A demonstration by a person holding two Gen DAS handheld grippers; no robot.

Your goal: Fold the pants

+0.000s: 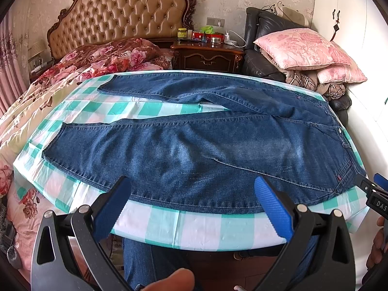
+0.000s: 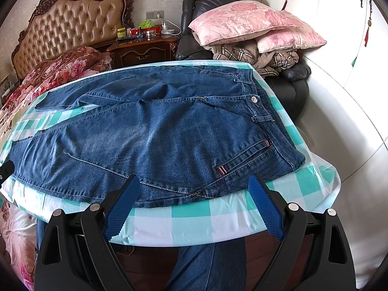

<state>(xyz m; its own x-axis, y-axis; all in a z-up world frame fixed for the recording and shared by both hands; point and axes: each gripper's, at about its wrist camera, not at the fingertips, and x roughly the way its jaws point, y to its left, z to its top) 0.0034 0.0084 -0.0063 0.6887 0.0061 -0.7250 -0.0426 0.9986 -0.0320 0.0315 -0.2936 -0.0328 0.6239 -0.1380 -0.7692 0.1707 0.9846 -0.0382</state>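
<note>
Blue jeans (image 1: 194,145) lie spread flat on a table covered with a green-and-white checked cloth (image 1: 194,228), legs apart and pointing left, waistband at the right. My left gripper (image 1: 192,184) is open and empty, hovering over the near edge of the near leg. My right gripper (image 2: 194,184) is open and empty, over the near edge of the jeans (image 2: 157,133) by the hip pocket, close to the waistband (image 2: 257,104). The right gripper's tip also shows at the right edge of the left wrist view (image 1: 373,189).
A bed with a floral quilt (image 1: 48,92) and tufted headboard (image 1: 121,12) lies left of the table. A dark nightstand (image 1: 208,53) with small items stands behind. A black armchair with pink pillows (image 1: 305,48) sits back right. A white wardrobe (image 2: 339,48) is at right.
</note>
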